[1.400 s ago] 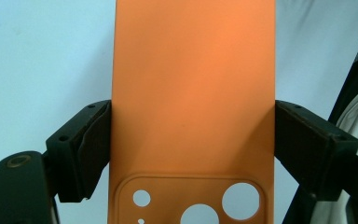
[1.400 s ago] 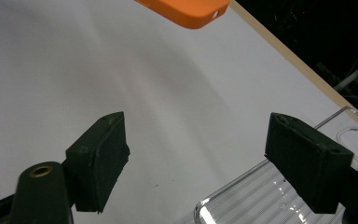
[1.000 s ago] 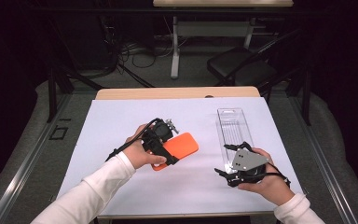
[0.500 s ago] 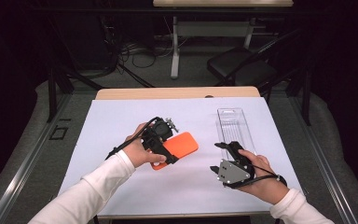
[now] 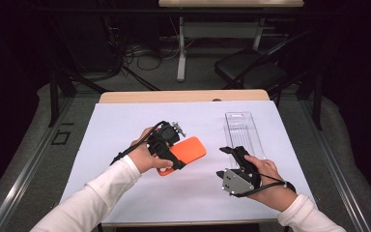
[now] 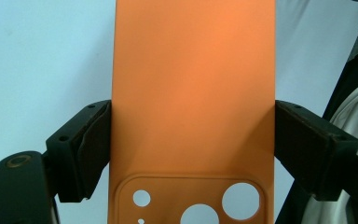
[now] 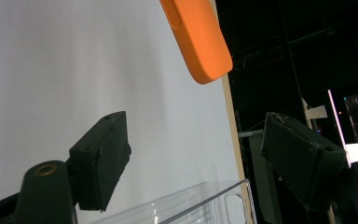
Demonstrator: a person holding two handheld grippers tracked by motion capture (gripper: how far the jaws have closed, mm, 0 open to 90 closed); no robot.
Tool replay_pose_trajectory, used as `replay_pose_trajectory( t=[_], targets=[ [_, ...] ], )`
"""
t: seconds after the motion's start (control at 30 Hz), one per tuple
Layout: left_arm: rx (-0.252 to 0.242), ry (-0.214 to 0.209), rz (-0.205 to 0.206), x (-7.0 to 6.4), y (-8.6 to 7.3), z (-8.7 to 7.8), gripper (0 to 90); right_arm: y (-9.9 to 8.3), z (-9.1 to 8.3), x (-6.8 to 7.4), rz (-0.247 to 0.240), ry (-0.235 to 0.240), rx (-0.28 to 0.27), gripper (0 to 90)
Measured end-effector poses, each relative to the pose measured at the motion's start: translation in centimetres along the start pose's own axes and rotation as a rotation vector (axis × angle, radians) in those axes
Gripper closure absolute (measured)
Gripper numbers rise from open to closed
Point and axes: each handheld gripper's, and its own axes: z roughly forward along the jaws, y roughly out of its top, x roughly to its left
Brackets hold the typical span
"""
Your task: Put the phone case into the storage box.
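Squarely between left gripper [image 6: 193,140] jaws: orange phone case [image 6: 193,93], clamped by long edges.

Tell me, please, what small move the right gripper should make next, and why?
Probably ease the right gripper forward onto the near end of the clear plastic tray to steady it. Its jaws stand open and empty just short of that end, while the left gripper already clamps the orange phone case by its long sides, lifted beside the tray.
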Motion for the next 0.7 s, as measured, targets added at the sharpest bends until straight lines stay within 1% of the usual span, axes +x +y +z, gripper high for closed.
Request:
replay_pose_trajectory(
  t=[0.1,0.13,0.23,0.27,0.3,0.33,0.37,0.4,0.43,0.47,0.5,0.53,0.57,0.6,0.63,0.67,0.7],
  targets=[
    [0.005,-0.006,0.007,-0.3,0.3,0.2,16.0,0.0,0.1,0.1,-0.002,-0.002,-0.009,22.1],
    [0.005,-0.008,0.013,-0.4,0.5,0.4,16.0,0.0,0.2,0.1,-0.019,-0.002,-0.011,22.1],
    [0.003,-0.019,0.029,-0.9,1.0,0.8,16.0,0.0,0.3,0.2,-0.019,-0.008,-0.007,22.6],
    [0.004,-0.021,0.034,-1.0,1.2,0.9,16.0,0.1,0.4,0.2,-0.035,-0.007,-0.013,22.8],
    [0.006,-0.026,0.039,-1.2,1.4,1.0,16.0,0.1,0.5,0.4,-0.024,-0.003,-0.015,23.4],
    [0.006,-0.031,0.043,-1.4,1.6,1.1,16.0,0.2,0.5,0.3,-0.042,-0.007,-0.014,24.3],
    [0.006,-0.032,0.046,-1.5,1.7,1.2,16.0,0.2,0.6,0.6,-0.028,-0.004,-0.025,25.0],
    [0.006,-0.033,0.049,-1.6,1.9,1.3,16.0,0.3,0.6,0.4,-0.064,-0.002,-0.021,25.1],
    [0.008,-0.036,0.051,-1.7,2.1,1.4,16.0,0.3,0.6,0.6,-0.049,-0.003,-0.020,25.4],
    [0.010,-0.039,0.051,-1.9,2.2,1.5,16.0,0.4,0.6,0.7,-0.070,-0.002,-0.021,26.2],
    [0.014,-0.041,0.055,-2.0,2.4,1.6,16.0,0.4,0.7,0.8,-0.066,-0.004,-0.020,26.7],
    [0.013,-0.042,0.056,-2.1,2.5,1.7,16.0,0.5,0.8,0.8,-0.085,-0.006,-0.018,27.0],
    [0.014,-0.043,0.060,-2.2,2.6,1.8,16.0,0.5,0.9,1.0,-0.082,-0.012,-0.023,27.4],
    [0.014,-0.047,0.064,-2.3,2.8,1.9,16.0,0.6,1.0,0.9,-0.104,-0.013,-0.015,28.2],
    [0.012,-0.051,0.065,-2.4,2.9,2.0,16.0,0.6,1.1,1.0,-0.107,-0.018,-0.028,28.7],
    [0.012,-0.053,0.071,-2.5,3.0,2.0,16.0,0.7,1.1,1.1,-0.110,-0.024,-0.012,28.4],
    [0.010,-0.056,0.074,-2.7,3.2,2.1,16.0,0.8,1.2,1.2,-0.125,-0.035,-0.016,28.0]
  ],
)
